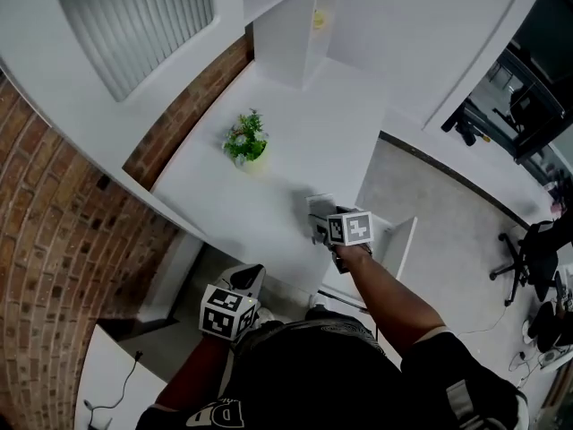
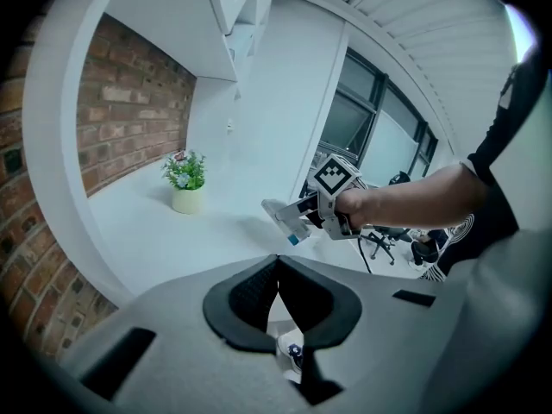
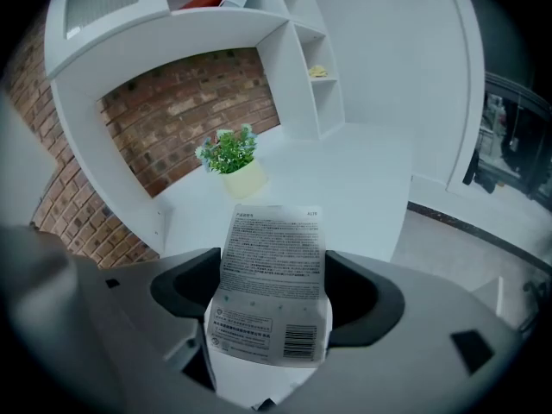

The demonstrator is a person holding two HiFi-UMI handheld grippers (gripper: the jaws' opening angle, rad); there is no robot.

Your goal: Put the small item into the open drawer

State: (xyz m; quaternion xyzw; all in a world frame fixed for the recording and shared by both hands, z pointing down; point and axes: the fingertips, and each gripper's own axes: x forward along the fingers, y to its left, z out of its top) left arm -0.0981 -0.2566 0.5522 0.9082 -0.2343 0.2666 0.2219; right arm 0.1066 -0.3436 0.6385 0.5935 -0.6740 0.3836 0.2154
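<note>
The small item is a flat white packet [image 3: 272, 296] with printed text and a barcode. My right gripper [image 3: 272, 257] is shut on it, the packet sticking out beyond the jaws. In the head view the right gripper [image 1: 320, 211] hangs over the front right corner of the white desk [image 1: 295, 133]. Just to its right is a white open drawer [image 1: 394, 240]. From the left gripper view I see the right gripper [image 2: 293, 222] holding the packet [image 2: 285, 221] above the desk. My left gripper [image 2: 278, 260] is shut and holds nothing; it hangs low below the desk's front edge [image 1: 246, 280].
A small potted plant [image 1: 244, 141] stands mid-desk near the brick wall [image 1: 54, 267]. White shelf cubbies [image 1: 295, 34] rise at the desk's far end. Office chairs [image 1: 528, 258] stand on the grey floor at the right. A shoe [image 2: 291, 350] shows below the left jaws.
</note>
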